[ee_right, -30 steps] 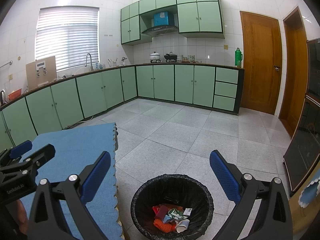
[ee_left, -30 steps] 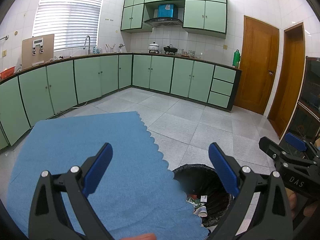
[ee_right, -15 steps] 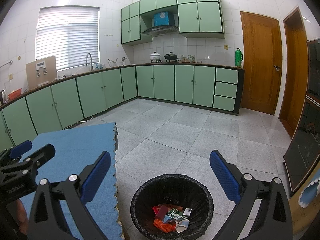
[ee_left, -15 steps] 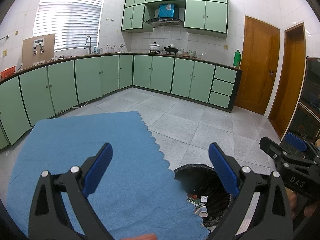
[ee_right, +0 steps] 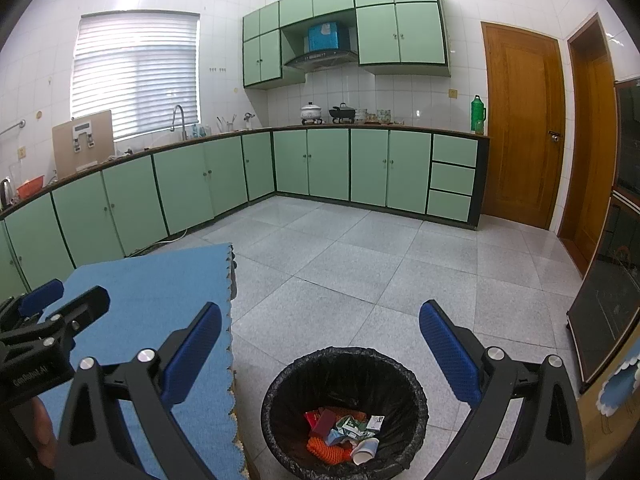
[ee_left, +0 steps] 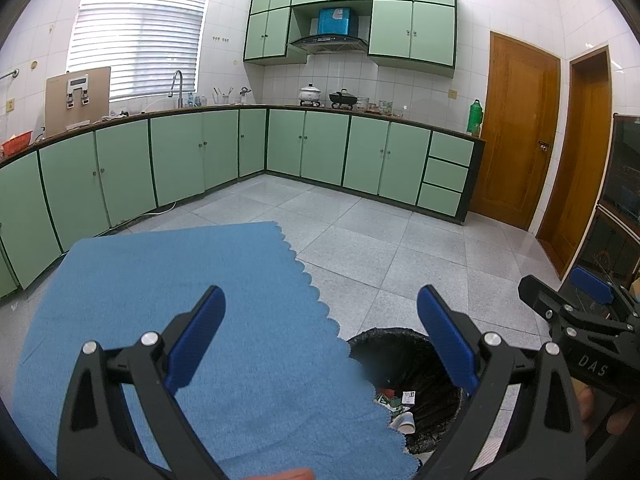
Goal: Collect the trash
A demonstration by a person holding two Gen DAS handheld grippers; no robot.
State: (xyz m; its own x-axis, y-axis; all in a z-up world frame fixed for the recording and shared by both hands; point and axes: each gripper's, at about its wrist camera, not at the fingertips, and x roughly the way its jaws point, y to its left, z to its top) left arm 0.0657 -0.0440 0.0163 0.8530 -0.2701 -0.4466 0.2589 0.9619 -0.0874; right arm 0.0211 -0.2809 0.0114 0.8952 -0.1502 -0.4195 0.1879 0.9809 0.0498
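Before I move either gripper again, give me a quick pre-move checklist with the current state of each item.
1. Left gripper empty, jaws open: ok.
2. Right gripper empty, jaws open: ok.
3. Round bin with black plastic liner upright, mouth unobstructed beneath the right gripper: ok.
4. Trash already inside the bin, including a white paper cup and an orange wrapper: ok.
5. Blue scalloped-edge cloth on the table free of visible trash: ok, though its near edge is hidden behind the jaws.
6. Trash left elsewhere, such as the grey tiled floor: none in view; behind the cameras, cannot tell.

Green cabinets (ee_right: 224, 184), blue mat (ee_left: 180, 320), wooden door (ee_right: 520, 128).
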